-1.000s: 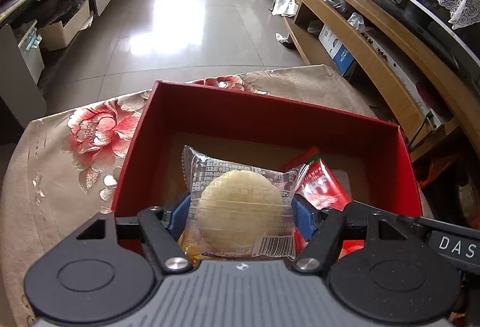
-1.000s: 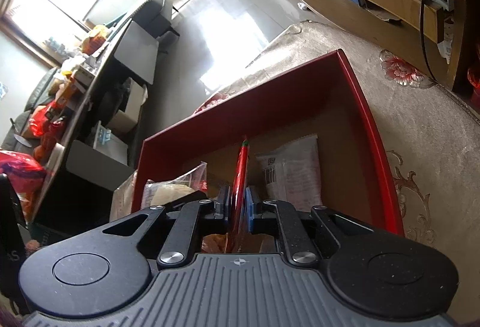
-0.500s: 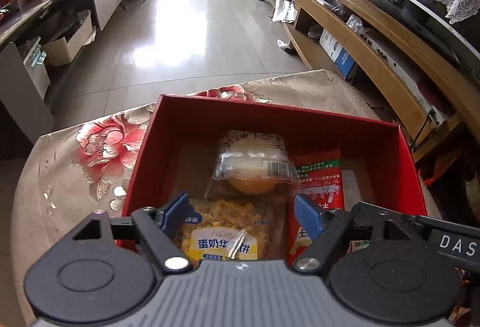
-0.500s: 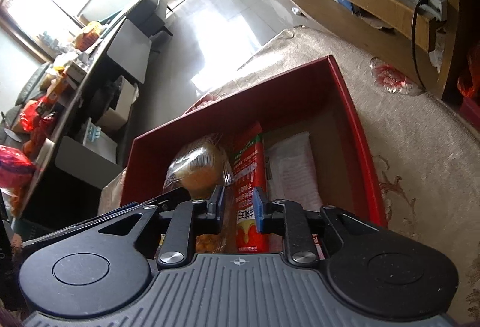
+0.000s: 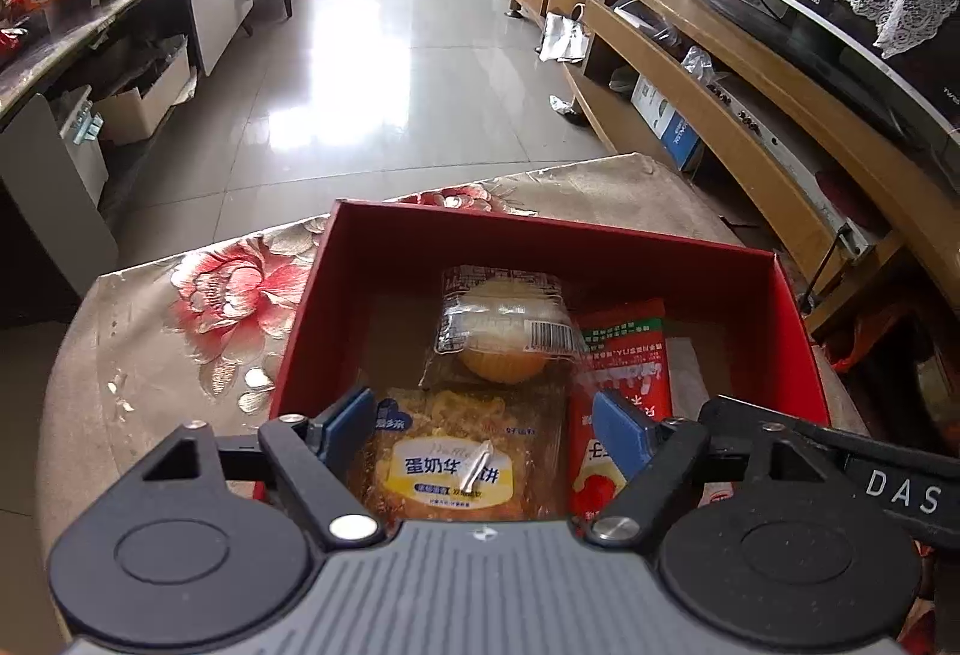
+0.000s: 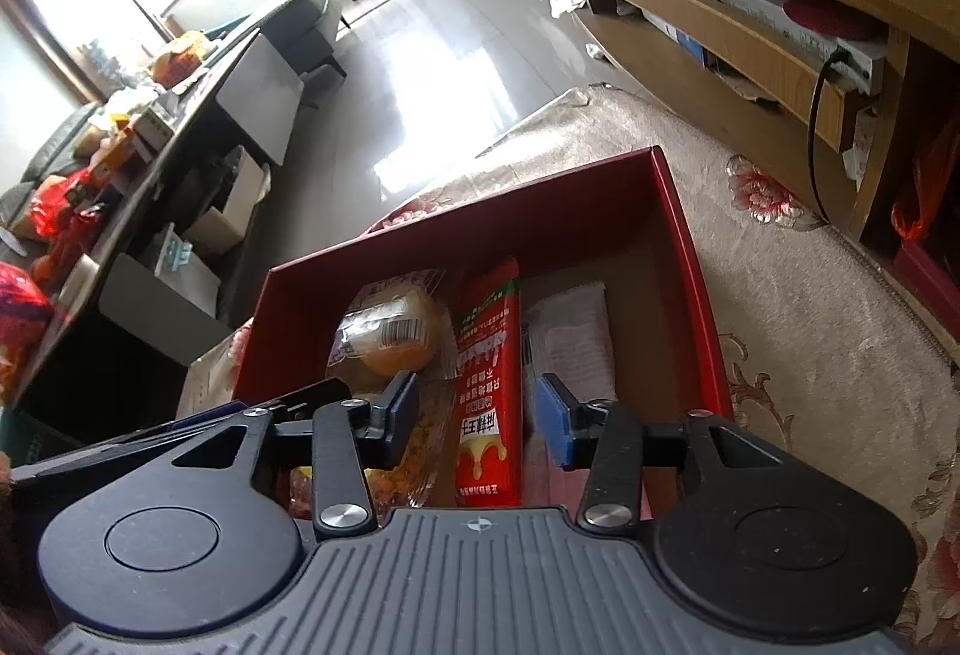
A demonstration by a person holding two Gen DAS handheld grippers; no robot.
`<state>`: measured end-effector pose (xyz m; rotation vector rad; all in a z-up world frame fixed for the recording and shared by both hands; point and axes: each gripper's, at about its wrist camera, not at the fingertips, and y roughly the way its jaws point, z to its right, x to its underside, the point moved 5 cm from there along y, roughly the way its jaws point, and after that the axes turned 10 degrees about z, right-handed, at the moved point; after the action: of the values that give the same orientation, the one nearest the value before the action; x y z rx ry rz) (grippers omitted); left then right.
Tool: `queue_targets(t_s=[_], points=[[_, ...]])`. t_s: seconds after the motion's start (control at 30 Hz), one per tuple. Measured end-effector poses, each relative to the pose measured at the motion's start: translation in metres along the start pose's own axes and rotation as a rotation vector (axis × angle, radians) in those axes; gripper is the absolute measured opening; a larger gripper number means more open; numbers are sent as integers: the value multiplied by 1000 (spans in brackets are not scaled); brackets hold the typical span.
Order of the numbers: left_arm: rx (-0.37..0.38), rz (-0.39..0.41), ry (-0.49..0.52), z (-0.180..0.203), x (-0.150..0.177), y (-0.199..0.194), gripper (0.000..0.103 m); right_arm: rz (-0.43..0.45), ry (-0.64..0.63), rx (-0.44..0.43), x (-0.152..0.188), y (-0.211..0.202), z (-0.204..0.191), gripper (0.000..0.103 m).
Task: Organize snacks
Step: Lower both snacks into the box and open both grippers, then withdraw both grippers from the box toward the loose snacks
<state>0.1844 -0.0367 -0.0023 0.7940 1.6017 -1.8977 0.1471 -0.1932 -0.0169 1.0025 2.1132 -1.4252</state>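
Observation:
A red box (image 5: 540, 247) (image 6: 480, 229) stands on the flowered tablecloth. Inside lie a clear-wrapped round cake (image 5: 504, 331) (image 6: 390, 331), a yellow waffle packet (image 5: 450, 463) (image 6: 420, 427), a long red snack packet (image 5: 624, 355) (image 6: 486, 355) and a white packet (image 5: 684, 385) (image 6: 570, 337). My left gripper (image 5: 483, 430) hangs over the waffle packet, jaws opening, nothing pressed between them. My right gripper (image 6: 477, 415) straddles the red packet, jaws opening, pads apart from it.
The tablecloth (image 5: 180, 331) (image 6: 810, 331) drops off at the table's far edge onto a tiled floor (image 5: 390, 84). A wooden TV bench (image 5: 720, 102) runs along the right. A cluttered dark counter (image 5: 90, 12) and a cardboard box stand at the left.
The left gripper let go of the round cake, which dropped into the box beyond the waffle packet. The right gripper opened off the red packet, which now lies flat in the box.

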Motion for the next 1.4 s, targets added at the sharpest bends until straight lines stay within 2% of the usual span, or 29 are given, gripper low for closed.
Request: queue_targets(t_s=[0.1,0.27,0.77,1.07,1.27,1.4], points=[[5,10,1,-1,1,-7,79,8,-15,10,1,-5,-1,60],[5,22,10,-1,6,-18,79,19,-48,21,5,-14,-4,63],[32,27,48,4,33,-50,81,41,-75,40,24,-45,-6,65],[35,-48,62,-6,69,-55,81,-8,-107,87,53,-60,3,68],[52,-132,18,-12,93,-50,81,-26,-106,98,68,-73,10,70],[57,-153,24,-8,104,-51,81,-26,-101,100,72,-79,12,71]])
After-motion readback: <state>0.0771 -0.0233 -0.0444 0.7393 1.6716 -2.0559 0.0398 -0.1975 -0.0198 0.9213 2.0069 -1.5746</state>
